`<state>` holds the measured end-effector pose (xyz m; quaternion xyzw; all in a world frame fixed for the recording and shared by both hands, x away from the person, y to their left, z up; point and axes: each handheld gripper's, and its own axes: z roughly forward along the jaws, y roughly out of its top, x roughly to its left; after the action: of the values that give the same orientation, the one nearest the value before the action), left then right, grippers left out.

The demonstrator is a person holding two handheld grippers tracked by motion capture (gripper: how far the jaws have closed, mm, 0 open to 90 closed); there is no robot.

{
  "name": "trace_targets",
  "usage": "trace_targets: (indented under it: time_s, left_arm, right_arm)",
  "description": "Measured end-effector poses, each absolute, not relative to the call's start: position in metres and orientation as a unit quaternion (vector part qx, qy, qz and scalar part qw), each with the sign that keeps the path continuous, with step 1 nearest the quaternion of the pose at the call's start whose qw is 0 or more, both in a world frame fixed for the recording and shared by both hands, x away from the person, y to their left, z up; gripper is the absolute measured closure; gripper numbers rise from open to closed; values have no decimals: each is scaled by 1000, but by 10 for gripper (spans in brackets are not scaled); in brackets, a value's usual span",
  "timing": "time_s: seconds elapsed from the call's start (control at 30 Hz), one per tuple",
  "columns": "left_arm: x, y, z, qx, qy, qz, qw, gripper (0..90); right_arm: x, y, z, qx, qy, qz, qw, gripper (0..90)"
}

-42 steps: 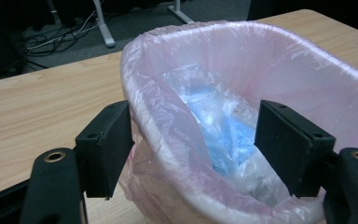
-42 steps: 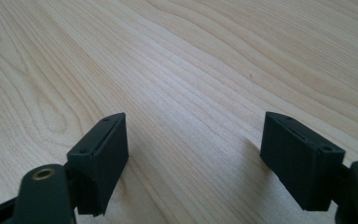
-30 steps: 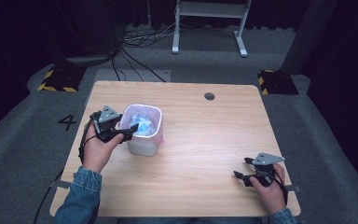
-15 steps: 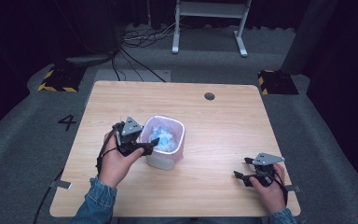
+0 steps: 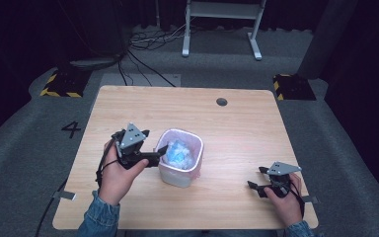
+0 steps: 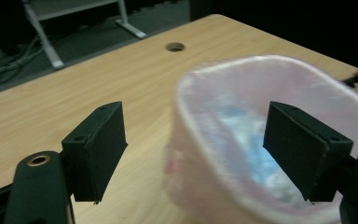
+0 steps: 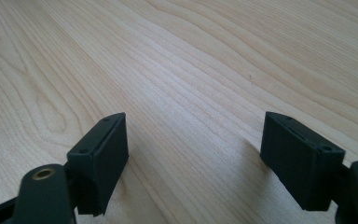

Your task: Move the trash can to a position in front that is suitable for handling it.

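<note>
Right gripper [image 5: 261, 181] parked wide open on the near right of the table [image 5: 237, 123], idle. Left gripper [image 5: 154, 154] straddles the pink bin's [image 5: 180, 168] near-left rim, jaws just opened, pads off it: looks like release. Bin stands mid-table, upright.

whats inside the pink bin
The pink bin holds crumpled light blue stuff, maybe paper or plastic. Anything beneath that pile, and the bin's floor, is covered.
</note>
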<state>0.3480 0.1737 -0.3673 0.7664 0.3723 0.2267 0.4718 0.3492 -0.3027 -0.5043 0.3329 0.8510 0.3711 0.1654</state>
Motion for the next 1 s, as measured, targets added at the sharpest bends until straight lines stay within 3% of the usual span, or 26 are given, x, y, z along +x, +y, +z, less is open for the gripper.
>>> trace_targets:
  time_s: [0.1, 0.33, 0.63, 0.7, 1.0]
  left_arm:
    - [351, 185, -370, 760, 378, 261, 460, 213]
    - [360, 201, -389, 739, 413, 281, 453, 233]
    - [370, 180, -438, 790, 394, 212, 420, 257]
    - [369, 174, -446, 802, 386, 201, 409, 305]
    - [356, 155, -459, 802, 378, 148, 438, 294]
  right_arm:
    - [349, -303, -504, 334, 850, 371, 167, 232]
    - [351, -302, -504, 340, 849, 370, 165, 231]
    - [350, -300, -504, 351, 845, 366, 171, 212]
    - [350, -298, -504, 352, 844, 365, 174, 212]
    - [348, -297, -504, 349, 844, 364, 182, 213]
